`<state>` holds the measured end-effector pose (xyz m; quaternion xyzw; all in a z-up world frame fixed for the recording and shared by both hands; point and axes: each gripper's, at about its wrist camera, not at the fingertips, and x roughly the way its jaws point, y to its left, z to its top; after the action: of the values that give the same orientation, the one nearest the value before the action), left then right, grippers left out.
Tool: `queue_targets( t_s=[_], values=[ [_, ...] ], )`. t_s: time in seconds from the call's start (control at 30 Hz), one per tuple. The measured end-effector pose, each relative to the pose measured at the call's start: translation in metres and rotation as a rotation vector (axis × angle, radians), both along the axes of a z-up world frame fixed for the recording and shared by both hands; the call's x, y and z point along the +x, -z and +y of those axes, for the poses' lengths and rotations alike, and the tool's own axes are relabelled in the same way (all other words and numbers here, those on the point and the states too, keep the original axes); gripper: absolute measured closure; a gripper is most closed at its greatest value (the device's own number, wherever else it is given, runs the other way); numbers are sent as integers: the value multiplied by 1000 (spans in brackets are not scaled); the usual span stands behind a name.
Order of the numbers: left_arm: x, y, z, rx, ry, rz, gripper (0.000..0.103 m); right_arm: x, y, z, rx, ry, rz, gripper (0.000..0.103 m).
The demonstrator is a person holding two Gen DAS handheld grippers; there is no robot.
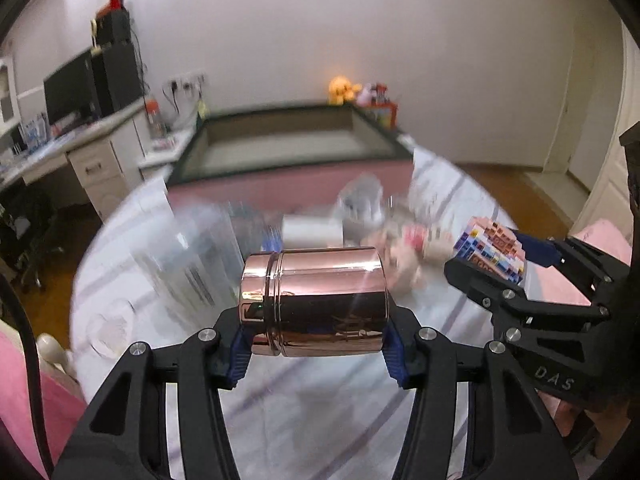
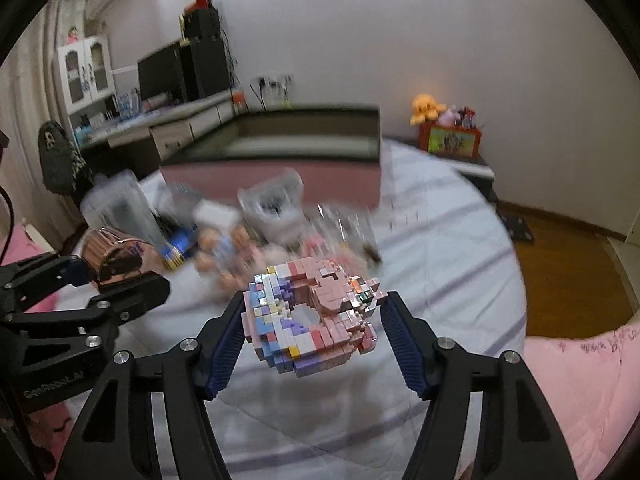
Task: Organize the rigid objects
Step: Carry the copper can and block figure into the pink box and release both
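Observation:
My left gripper (image 1: 316,344) is shut on a shiny rose-gold metal canister (image 1: 316,304), held sideways above the bed sheet. My right gripper (image 2: 312,320) is shut on a pink and pastel block-built ring model (image 2: 312,316), also held above the sheet. In the left wrist view the right gripper (image 1: 492,268) shows at the right with the block model (image 1: 494,250). In the right wrist view the left gripper (image 2: 116,280) shows at the left with the canister (image 2: 116,256). A large open box with pink sides and a dark rim (image 1: 288,152) stands beyond, also in the right wrist view (image 2: 280,160).
A blurred pile lies on the striped sheet (image 2: 440,240) before the box: clear plastic containers (image 1: 192,248), a white box (image 1: 312,230), small dolls (image 2: 228,252). A desk with a monitor (image 1: 68,92) stands left. Pink bedding (image 2: 580,380) lies right; wooden floor (image 2: 568,272) beyond.

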<state>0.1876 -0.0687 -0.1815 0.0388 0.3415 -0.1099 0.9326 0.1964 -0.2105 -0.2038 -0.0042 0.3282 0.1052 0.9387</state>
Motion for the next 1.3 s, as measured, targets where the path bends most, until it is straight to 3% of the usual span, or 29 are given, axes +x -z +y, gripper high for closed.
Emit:
queue_targets(
  t_s=[0.27,0.37,0.47,0.67,0.73,0.8,0.9,1.07,1.23,1.3],
  values=[
    [55,-62,9,45,-62,-150,49,44,-59,13,20,-40,-111,35],
    [83,-76,12,104,-91,-197,49,77,-74,22,27,-65,-122,35],
    [117,-82,18,125,-88,-192,49,106,-81,31,16,-73,-121,35],
    [199,-66,24,168,-74,-64,49,180,-71,36,47,-76,-35,35],
    [226,-52,27,173,-63,6,49,203,-59,39,41,-71,11,35],
    [253,-35,29,176,-47,130,49,222,-44,42,29,-62,61,35],
    [273,-17,25,205,-8,227,49,241,-19,45,30,-66,154,35],
    [289,18,14,237,40,412,49,251,4,41,14,-48,237,35],
    [296,20,22,234,-4,453,35,251,5,46,-73,-22,248,34],
    [289,11,25,218,-19,433,33,247,-1,44,-79,-1,238,28]
  ],
)
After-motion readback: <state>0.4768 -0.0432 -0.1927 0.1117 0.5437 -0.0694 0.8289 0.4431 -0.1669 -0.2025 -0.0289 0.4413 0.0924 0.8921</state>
